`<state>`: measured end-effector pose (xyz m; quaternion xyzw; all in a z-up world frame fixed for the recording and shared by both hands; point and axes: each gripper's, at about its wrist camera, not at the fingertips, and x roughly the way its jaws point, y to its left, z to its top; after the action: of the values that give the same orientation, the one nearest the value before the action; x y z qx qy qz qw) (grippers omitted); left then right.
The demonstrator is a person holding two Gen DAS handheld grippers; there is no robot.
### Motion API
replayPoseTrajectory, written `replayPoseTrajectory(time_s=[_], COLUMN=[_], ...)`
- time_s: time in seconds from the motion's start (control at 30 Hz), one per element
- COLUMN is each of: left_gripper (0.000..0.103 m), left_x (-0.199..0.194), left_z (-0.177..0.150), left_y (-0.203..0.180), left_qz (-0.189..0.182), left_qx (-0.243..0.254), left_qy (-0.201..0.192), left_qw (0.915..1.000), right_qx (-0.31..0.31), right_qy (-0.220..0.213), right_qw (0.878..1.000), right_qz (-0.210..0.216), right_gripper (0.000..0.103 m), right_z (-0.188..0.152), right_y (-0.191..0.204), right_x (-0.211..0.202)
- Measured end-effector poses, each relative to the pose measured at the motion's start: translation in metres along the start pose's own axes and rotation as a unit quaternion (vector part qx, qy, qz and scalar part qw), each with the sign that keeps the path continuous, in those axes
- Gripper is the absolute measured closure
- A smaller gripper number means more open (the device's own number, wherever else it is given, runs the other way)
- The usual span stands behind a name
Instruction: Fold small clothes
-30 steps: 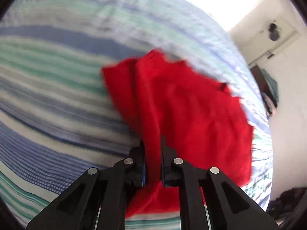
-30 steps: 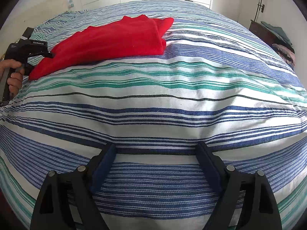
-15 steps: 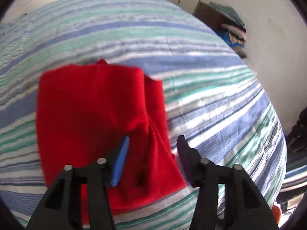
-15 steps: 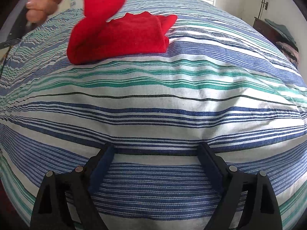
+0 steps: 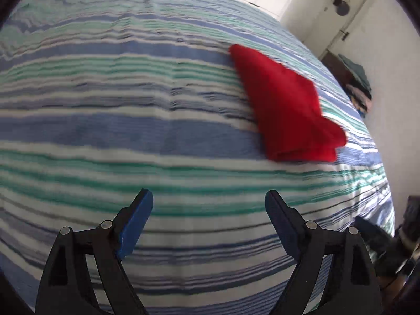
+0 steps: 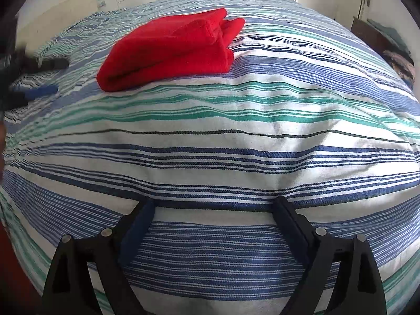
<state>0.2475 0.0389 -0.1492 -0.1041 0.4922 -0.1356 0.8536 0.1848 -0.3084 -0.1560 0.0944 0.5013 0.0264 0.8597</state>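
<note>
Closest to me, between the spread black fingers of my right gripper [image 6: 211, 215], only the blue, green and white striped woven bedspread [image 6: 236, 136] shows; those jaws stand wide with nothing in them. My left gripper [image 5: 208, 204] is just as empty: its jaws have just been opening, the blue pads are parted over bare stripes, and the cloth is out of them. Farther off, toward the middle of the bed, the red knitted small garment [image 6: 170, 50] lies folded into a thick bundle, its rolled edge facing me and loose corners bunched at the far end. I judge the fold laid and let go. To finish it well I would bring both grippers in low, press the bulging top layer flat, and tuck those far corners square without dragging the bundle across the spread.
</note>
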Motion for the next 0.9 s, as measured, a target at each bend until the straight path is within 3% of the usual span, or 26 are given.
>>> replayPoseTrajectory(time_s=[0.1, 0.17, 0.2, 0.23, 0.37, 0.4, 0.43, 0.47, 0.57, 0.63, 0.7, 0.77, 0.9], left_gripper=[0.015, 0.015, 0.015, 0.015, 0.015, 0.015, 0.015, 0.015, 0.014, 0.009, 0.007, 0.007, 0.005], left_x=[0.003, -0.003, -0.007, -0.007, -0.004, -0.003, -0.001, 0.0, -0.001, -0.002, 0.002, 0.004, 0.006], left_z=[-0.04, -0.059, -0.064, -0.064, -0.06, -0.061, -0.061, -0.062, -0.063, -0.066, -0.066, -0.067, -0.067], left_y=[0.039, 0.044, 0.045, 0.042, 0.034, 0.035, 0.034, 0.034, 0.036, 0.037, 0.03, 0.026, 0.027], left_qz=[0.009, -0.004, -0.007, -0.007, -0.015, -0.021, -0.024, -0.027, -0.03, -0.028, -0.014, -0.004, -0.009], left_qx=[-0.043, -0.044, -0.039, -0.035, -0.025, -0.025, -0.024, -0.022, -0.015, -0.008, 0.007, 0.017, 0.016], left_qy=[-0.003, -0.032, -0.044, -0.042, -0.039, -0.042, -0.045, -0.049, -0.054, -0.055, -0.053, -0.054, -0.056], left_qw=[0.999, 0.9985, 0.9983, 0.9985, 0.9988, 0.9986, 0.9984, 0.9982, 0.998, 0.9981, 0.9985, 0.9984, 0.9983], right_qx=[0.097, 0.158, 0.186, 0.211, 0.258, 0.264, 0.267, 0.267, 0.241, 0.208, 0.194, 0.196, 0.159], right_qy=[-0.064, -0.063, -0.06, -0.056, 0.005, 0.019, 0.026, 0.022, -0.037, -0.058, -0.018, 0.012, -0.003], right_qw=[0.985, 0.967, 0.957, 0.948, 0.942, 0.942, 0.947, 0.952, 0.959, 0.969, 0.978, 0.978, 0.98], right_qz=[0.127, 0.188, 0.216, 0.232, 0.216, 0.204, 0.177, 0.148, 0.146, 0.116, 0.075, 0.076, 0.12], right_gripper=[0.017, 0.019, 0.026, 0.031, 0.04, 0.053, 0.085, 0.098, 0.097, 0.097, 0.097, 0.095, 0.054], right_z=[0.033, 0.063, 0.078, 0.093, 0.134, 0.138, 0.142, 0.143, 0.147, 0.14, 0.13, 0.122, 0.125], right_y=[-0.015, -0.023, -0.027, -0.03, -0.034, -0.035, -0.036, -0.036, -0.027, -0.021, -0.024, -0.032, -0.038], right_x=[-0.025, -0.016, -0.008, 0.003, 0.06, 0.071, 0.079, 0.077, 0.042, 0.026, 0.044, 0.061, 0.038])
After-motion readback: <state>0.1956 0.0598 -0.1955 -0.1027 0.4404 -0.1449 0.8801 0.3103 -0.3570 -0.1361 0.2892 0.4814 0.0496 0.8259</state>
